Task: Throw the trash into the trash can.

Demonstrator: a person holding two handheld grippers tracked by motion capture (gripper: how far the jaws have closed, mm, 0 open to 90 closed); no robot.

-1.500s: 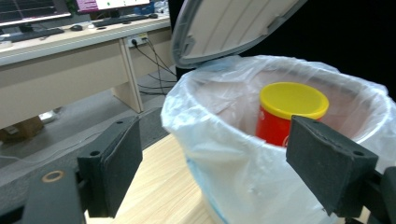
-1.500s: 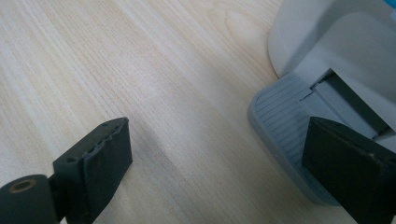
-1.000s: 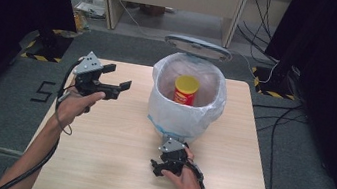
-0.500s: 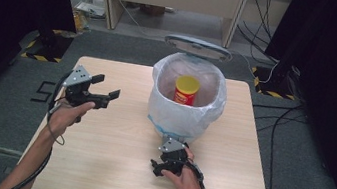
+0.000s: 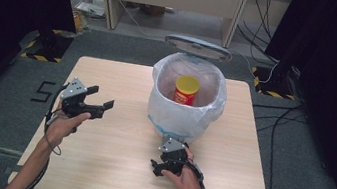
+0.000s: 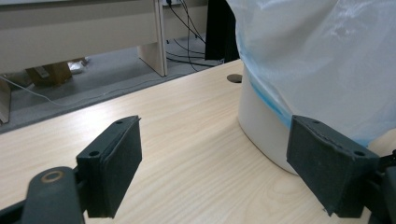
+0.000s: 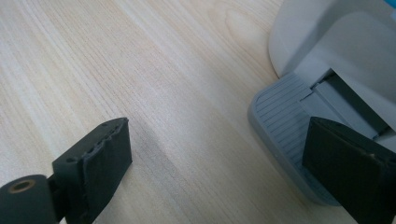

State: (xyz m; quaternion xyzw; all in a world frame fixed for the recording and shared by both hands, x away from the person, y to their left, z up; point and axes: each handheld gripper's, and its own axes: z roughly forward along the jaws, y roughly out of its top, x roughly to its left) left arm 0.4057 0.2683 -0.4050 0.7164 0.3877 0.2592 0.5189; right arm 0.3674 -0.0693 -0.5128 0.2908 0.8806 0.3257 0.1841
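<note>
A white pedal bin (image 5: pixel 184 109) lined with a white bag stands at the middle of the table, its grey lid (image 5: pixel 198 47) raised at the back. Inside it stands a red can (image 5: pixel 186 90) with a yellow top. My left gripper (image 5: pixel 103 97) hovers open over the table's left side, jaws pointing at the bin, with nothing between them (image 6: pixel 215 163). The bag (image 6: pixel 317 56) and the bin's base fill the right of the left gripper view. My right gripper (image 5: pixel 160 164) is low at the bin's front, open (image 7: pixel 224 168), with one jaw over the grey ribbed pedal (image 7: pixel 289 126).
The wooden table (image 5: pixel 110 166) has bare surface on the left and front. A cable hole (image 6: pixel 235 78) lies in the tabletop beside the bin. Beyond the table are desk legs, floor cables and dark curtains on both sides.
My left gripper has drawn back from beside the bin, moving left and toward the person while staying open. The right gripper has held its place at the pedal.
</note>
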